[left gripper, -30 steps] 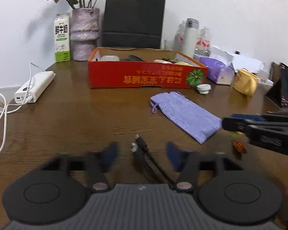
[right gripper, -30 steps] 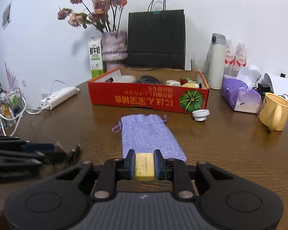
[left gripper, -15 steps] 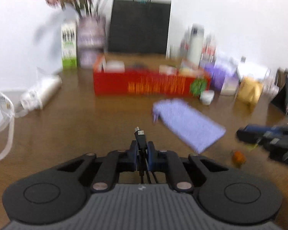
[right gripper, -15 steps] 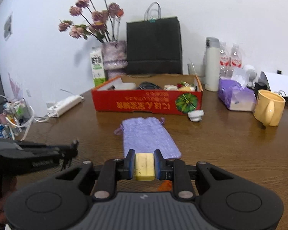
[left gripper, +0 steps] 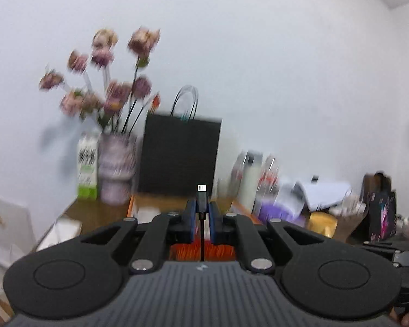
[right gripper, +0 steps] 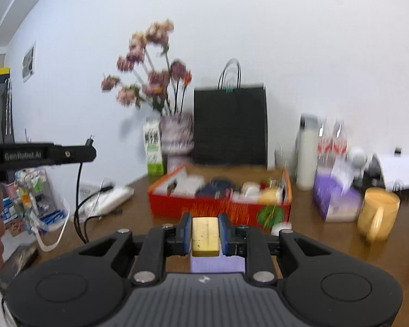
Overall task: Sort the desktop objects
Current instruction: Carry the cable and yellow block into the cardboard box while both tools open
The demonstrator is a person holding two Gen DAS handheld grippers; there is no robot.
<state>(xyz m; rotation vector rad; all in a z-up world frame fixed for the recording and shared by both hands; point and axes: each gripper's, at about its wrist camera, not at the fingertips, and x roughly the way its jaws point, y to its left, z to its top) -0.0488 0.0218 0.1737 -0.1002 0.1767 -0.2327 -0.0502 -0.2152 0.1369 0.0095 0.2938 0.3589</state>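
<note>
Left gripper (left gripper: 201, 216): fingers clamped on black cable (left gripper: 201, 199) just behind plug, plug tip protruding ahead, cord hanging free below. Right gripper (right gripper: 205, 233): fingers clamped on yellow block (right gripper: 205, 235) flat-sided for firm hold. Red box (right gripper: 218, 208), likely sorting destination, ahead of fingers.

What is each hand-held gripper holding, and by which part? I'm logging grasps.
Left hand-held gripper: black cable, pinched just behind its plug. Right hand-held gripper: yellow block, clamped across its sides.
</note>
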